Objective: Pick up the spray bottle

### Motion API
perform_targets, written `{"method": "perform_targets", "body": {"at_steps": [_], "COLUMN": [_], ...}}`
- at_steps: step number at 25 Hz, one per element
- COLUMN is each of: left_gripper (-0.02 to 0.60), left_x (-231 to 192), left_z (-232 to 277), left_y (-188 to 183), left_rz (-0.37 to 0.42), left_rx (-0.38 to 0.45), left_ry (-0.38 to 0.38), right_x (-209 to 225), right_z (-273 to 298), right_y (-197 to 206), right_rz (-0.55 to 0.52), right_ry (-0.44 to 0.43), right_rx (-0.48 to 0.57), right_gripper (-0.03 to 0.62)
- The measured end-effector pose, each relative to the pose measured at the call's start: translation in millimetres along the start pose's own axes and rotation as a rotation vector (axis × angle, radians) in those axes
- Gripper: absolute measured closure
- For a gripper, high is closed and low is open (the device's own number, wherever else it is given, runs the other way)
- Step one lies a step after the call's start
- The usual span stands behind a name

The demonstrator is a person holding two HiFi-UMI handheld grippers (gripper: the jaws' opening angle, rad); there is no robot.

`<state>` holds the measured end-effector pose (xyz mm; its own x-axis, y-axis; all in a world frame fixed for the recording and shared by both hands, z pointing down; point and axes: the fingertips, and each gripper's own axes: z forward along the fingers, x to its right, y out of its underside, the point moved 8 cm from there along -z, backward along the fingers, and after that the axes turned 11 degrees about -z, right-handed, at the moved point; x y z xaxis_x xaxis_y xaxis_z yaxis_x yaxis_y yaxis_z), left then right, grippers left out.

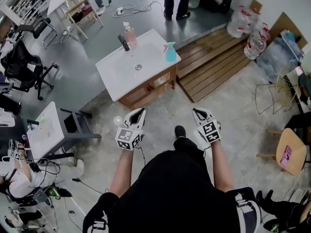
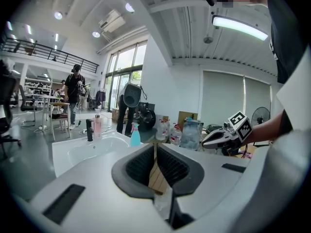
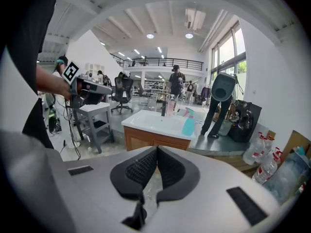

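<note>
A teal spray bottle [image 1: 170, 52] stands upright on the right corner of a white sink top [image 1: 116, 76] on a wooden cabinet. It also shows in the left gripper view as the spray bottle [image 2: 135, 135] and in the right gripper view as the spray bottle [image 3: 188, 123], far ahead of both. My left gripper [image 1: 139, 111] and right gripper [image 1: 196, 112] are held side by side above the floor, well short of the cabinet. The left gripper [image 2: 155, 145] is shut with nothing in it. The right gripper [image 3: 157, 149] is shut and empty too.
A pink bottle [image 1: 129, 35] and a black tap [image 1: 124, 42] stand at the sink's back. Wooden decking [image 1: 214, 64] lies right of the cabinet, with water bottles [image 1: 253, 42] beyond it. A small white table [image 1: 44, 129] is at the left. A person [image 1: 175, 1] stands behind the sink.
</note>
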<state>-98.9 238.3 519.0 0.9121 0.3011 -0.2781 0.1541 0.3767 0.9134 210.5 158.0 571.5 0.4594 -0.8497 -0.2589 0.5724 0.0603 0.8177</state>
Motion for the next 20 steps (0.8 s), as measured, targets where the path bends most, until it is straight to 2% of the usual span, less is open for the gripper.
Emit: {"method": "perform_targets", "body": {"at_steps": [20], "left_gripper": [0.546], "left_x": [-10], "left_z": [85], "left_y": [-36], "left_rz": [-0.033], "left_rx": [0.036], "left_ry": [-0.103], "right_x": [113], "right_z": [57], "right_y": [-8], "right_rz": [-0.054], "right_ry": [-0.083], "right_rx": [0.033], "right_gripper": [0.577]}}
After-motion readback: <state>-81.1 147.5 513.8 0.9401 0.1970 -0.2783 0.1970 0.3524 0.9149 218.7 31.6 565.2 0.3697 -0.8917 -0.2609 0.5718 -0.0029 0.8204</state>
